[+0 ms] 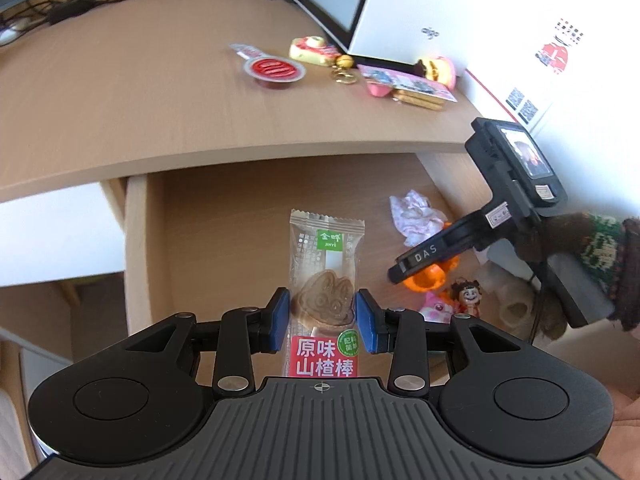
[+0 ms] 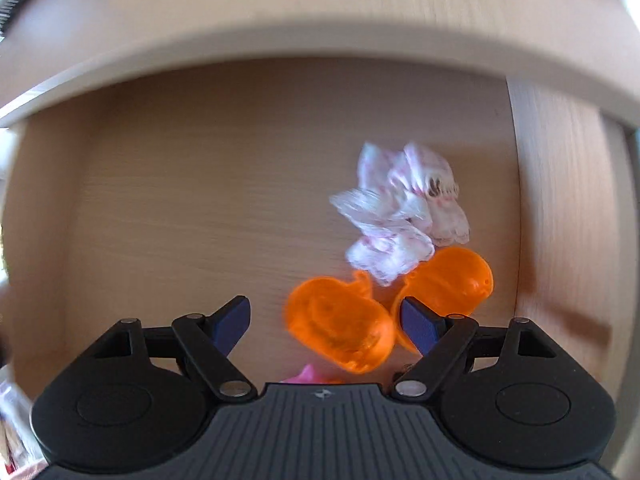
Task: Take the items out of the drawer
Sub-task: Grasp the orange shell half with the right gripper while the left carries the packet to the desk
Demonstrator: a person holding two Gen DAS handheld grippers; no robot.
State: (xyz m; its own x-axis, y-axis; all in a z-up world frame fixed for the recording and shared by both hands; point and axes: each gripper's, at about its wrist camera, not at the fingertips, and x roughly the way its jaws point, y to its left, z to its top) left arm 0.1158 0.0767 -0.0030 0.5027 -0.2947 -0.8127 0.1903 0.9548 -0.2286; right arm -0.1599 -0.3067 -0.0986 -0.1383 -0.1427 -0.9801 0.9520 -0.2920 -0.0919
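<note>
The drawer (image 1: 220,240) is pulled out under the desk top. My left gripper (image 1: 323,318) is shut on a clear snack packet (image 1: 325,268) with a brown animal-shaped sweet and a red label, its blue pads pressing both sides. In the right wrist view, my right gripper (image 2: 325,322) hangs open over the drawer floor (image 2: 180,200). An orange translucent toy (image 2: 340,332) lies between its pads, nearer the right one. A crumpled white-and-pink wrapper (image 2: 400,216) lies just beyond it. The left wrist view shows the right gripper's black finger (image 1: 424,258) above the orange toy (image 1: 428,280).
A small figurine (image 1: 466,296) and a pink toy (image 1: 438,308) lie at the drawer's right front. On the desk top (image 1: 140,100) are a red jelly cup (image 1: 274,70), a yellow keychain toy (image 1: 314,50), pink packets (image 1: 408,84) and a white box (image 1: 520,20). A knitted sleeve (image 1: 600,248) is at the right.
</note>
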